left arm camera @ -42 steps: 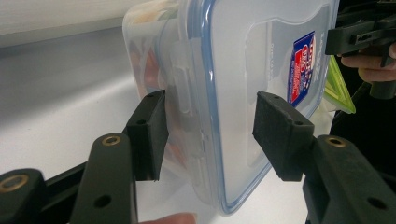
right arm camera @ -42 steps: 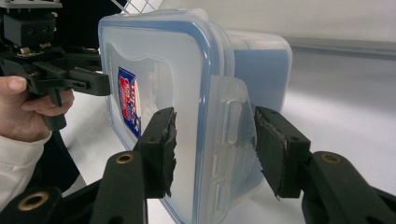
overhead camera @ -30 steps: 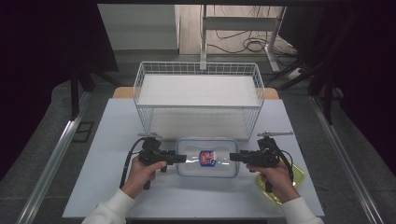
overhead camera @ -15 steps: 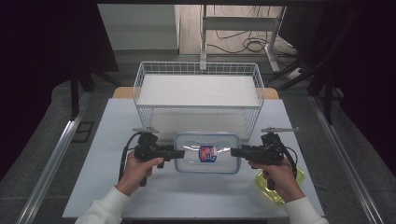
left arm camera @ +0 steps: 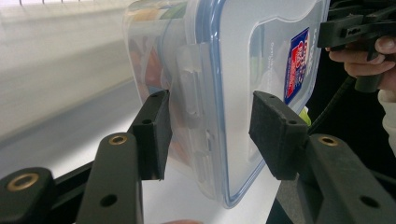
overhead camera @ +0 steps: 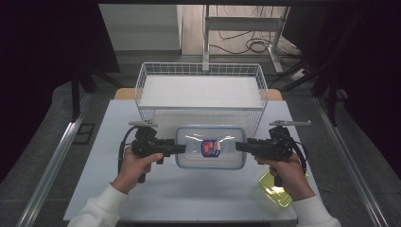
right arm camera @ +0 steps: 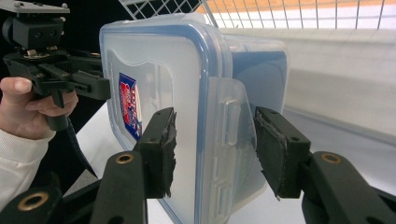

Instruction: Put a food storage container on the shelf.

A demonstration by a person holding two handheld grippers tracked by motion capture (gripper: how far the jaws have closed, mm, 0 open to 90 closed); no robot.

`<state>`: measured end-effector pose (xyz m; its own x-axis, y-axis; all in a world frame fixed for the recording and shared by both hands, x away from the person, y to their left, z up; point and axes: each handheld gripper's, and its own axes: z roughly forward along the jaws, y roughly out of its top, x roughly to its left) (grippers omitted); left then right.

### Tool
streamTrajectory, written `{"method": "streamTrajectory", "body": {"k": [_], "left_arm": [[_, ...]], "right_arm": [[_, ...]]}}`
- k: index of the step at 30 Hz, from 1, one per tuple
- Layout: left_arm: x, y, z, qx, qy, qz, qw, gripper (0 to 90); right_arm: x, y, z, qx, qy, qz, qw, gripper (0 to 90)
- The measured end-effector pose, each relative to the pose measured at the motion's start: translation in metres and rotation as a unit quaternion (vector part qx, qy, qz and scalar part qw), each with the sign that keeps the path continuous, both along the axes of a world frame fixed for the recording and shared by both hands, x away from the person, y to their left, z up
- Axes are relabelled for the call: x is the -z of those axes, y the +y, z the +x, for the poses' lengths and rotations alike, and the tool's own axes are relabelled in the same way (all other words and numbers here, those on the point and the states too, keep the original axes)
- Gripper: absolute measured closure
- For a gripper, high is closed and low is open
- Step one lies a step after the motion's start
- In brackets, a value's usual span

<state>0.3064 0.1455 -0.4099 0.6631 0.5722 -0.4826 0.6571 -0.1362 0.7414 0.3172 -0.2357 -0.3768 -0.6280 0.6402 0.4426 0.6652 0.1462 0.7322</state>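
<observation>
Two claws carry the clear lidded box (overhead camera: 210, 146) above the counter (overhead camera: 108, 137), just near of the wire basket (overhead camera: 201, 85): left claw (overhead camera: 182, 148) and right claw (overhead camera: 239, 146) each pinch an end latch. Keep both level and matched, I judge, clearing the rim

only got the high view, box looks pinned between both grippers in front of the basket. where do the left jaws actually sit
Observer: The left gripper straddles the container at its end latch, one jaw on the lid side and one on the base side.
Operator: same on the right
Observer: Yes, the right gripper straddles the other latch. Its lid-side pad is frayed along the edge.
Operator: anything in the box
Observer: Orange and green contents show through the wall. I can't tell what they are.
</observation>
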Motion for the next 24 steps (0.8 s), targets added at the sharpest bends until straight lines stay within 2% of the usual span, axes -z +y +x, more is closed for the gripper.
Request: {"method": "streamTrajectory", "body": {"k": [6,7,11,16,24], "left_arm": [[-0.021,0.003,0.002,-0.001,-0.011,0.001,0.9999,50.3],[-0.028,0.004,0.003,0.0,-0.017,0.0,0.9999,50.3],[-0.039,0.006,0.005,-0.002,-0.024,-0.001,0.9997,50.4],[-0.055,0.01,0.007,-0.005,-0.037,-0.001,0.9993,50.4],[-0.076,0.016,0.013,-0.009,-0.05,-0.003,0.9987,50.4]], "right_arm": [[-0.02,0.002,0.002,-0.001,-0.014,0.008,0.9999,49.8],[-0.023,0.002,0.002,-0.001,-0.016,0.008,0.9998,49.8],[-0.033,0.004,0.004,-0.002,-0.023,0.01,0.9997,49.8],[-0.055,0.009,0.008,-0.005,-0.04,0.008,0.9991,49.8],[-0.075,0.015,0.014,-0.005,-0.054,0.007,0.9985,49.6]]}}
